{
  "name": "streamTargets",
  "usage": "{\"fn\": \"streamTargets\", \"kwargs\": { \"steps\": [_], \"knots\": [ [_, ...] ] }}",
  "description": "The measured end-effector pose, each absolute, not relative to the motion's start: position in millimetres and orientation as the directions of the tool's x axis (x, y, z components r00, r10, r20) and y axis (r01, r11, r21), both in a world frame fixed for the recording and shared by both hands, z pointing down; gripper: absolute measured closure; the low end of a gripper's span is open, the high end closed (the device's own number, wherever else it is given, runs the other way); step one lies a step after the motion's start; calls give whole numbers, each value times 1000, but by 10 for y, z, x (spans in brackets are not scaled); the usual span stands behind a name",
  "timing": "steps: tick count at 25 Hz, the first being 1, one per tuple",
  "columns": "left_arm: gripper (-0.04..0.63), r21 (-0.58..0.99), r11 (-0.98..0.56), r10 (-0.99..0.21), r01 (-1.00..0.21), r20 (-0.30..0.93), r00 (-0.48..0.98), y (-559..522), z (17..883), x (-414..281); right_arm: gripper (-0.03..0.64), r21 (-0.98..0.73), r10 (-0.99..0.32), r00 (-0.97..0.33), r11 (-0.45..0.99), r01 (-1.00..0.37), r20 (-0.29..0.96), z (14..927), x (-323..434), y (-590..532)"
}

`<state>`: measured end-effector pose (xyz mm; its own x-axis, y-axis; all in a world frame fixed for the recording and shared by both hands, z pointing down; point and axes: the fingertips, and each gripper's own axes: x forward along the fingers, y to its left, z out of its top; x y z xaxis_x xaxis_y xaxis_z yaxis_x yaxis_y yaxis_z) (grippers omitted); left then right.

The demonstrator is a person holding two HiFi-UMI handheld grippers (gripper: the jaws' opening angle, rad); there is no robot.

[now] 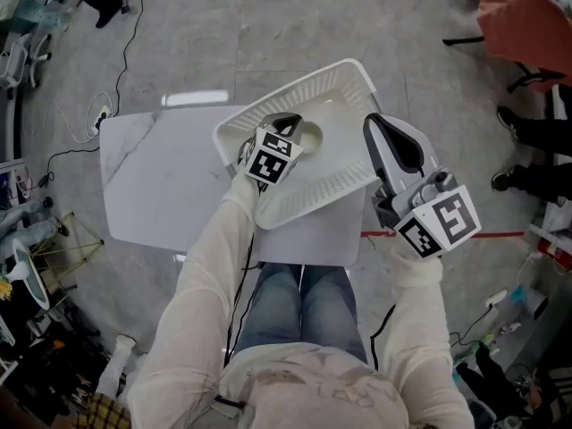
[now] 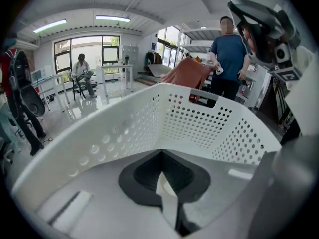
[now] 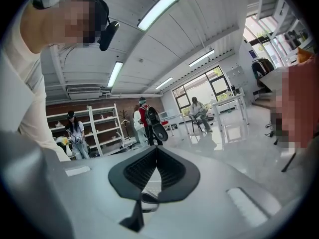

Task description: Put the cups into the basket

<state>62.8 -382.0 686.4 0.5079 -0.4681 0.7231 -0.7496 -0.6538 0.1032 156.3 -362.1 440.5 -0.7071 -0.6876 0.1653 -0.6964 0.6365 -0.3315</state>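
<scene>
White perforated plastic, the basket [image 1: 344,83] sits tilted at centre frame over the surface [image 1: 152,177], its near rim pinched in the closed left claw [image 2: 160,180]. It looks light and stiff, though likely springy at the rim, so a corner or the handle slot would hold better. The right claw [image 3: 156,156], at lower right, is closed on nothing. 1 pale round shape [image 1: 309,137] inside may be a cup; I cannot tell.

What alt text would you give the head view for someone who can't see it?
Looking steeply down on a seated person in white sleeves and jeans: the left gripper reaches into a white perforated basket on a white table, while the right gripper is held just right of the basket, outside it. A grey floor surrounds the table.
</scene>
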Motion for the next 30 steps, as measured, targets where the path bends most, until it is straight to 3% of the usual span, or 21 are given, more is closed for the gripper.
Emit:
{"fn": "streamTargets", "kwargs": {
  "steps": [14,23,30],
  "knots": [
    [595,183,-716,-559,-673,428,711,-3594,4807,796,589,-278,-655,-747,700,-657,117,3569,1200,-3344],
    [595,157,-732,-622,-664,245,744,-3056,3404,510,589,-231,-645,-761,732,-640,66,2990,1008,-2996],
    [595,103,-746,-644,-658,137,752,-2617,2793,405,589,-217,-625,-779,756,-618,41,2747,836,-2600]
  ]
}}
